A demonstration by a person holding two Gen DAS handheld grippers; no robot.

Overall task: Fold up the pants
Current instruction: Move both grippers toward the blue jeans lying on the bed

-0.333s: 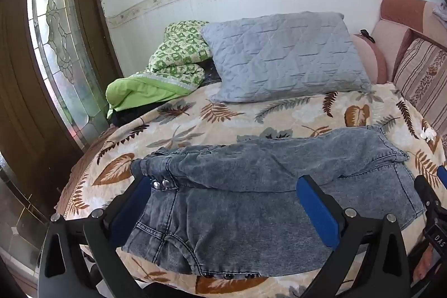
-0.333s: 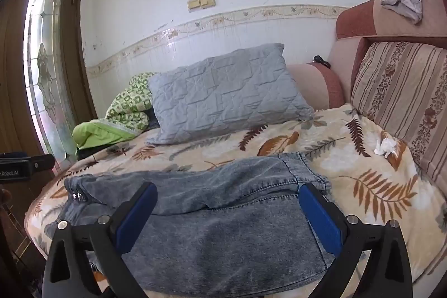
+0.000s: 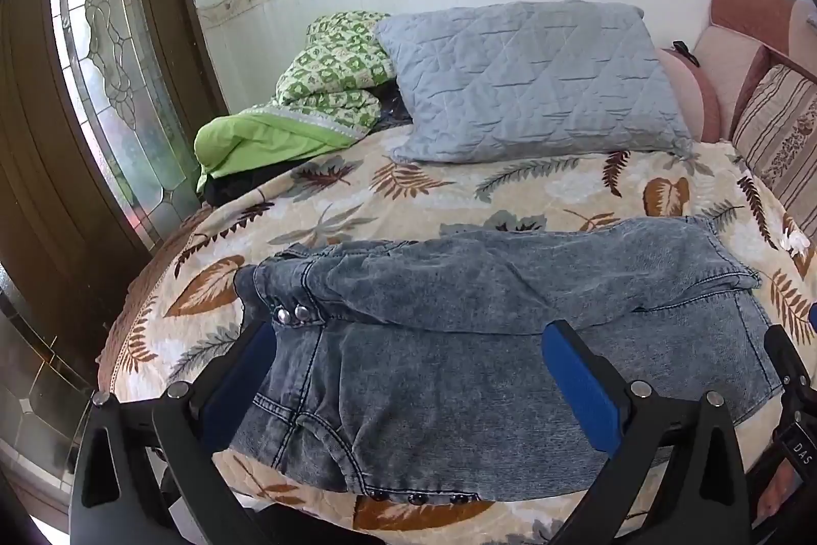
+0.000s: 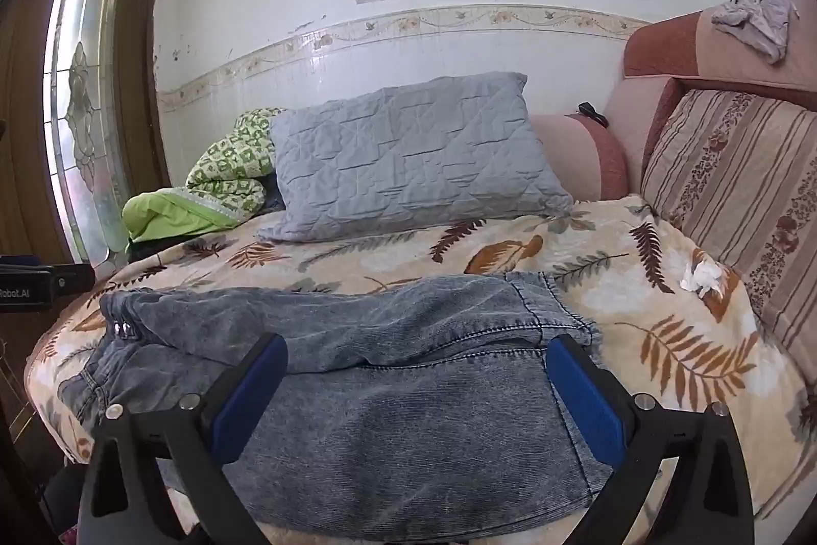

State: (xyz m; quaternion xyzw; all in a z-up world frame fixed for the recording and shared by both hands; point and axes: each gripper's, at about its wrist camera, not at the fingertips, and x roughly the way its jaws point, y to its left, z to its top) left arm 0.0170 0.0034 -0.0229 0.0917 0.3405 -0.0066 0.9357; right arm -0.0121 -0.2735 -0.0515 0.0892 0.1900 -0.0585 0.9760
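Grey-blue acid-wash denim pants lie flat on the leaf-print bedspread, folded lengthwise, one leg lying over the other. The waist with its metal studs is at the left, the hems at the right. My left gripper is open and empty, hovering over the waist half near the bed's front edge. My right gripper is open and empty, over the leg half of the pants. Neither gripper touches the fabric. The right gripper's body shows at the right edge of the left wrist view.
A grey quilted pillow and a green patterned blanket lie at the back of the bed. A striped cushion and a pink sofa back stand at the right. A crumpled white tissue lies on the bedspread. A glass door is at the left.
Both grippers have dipped very slightly toward the pants. The pants have not moved.
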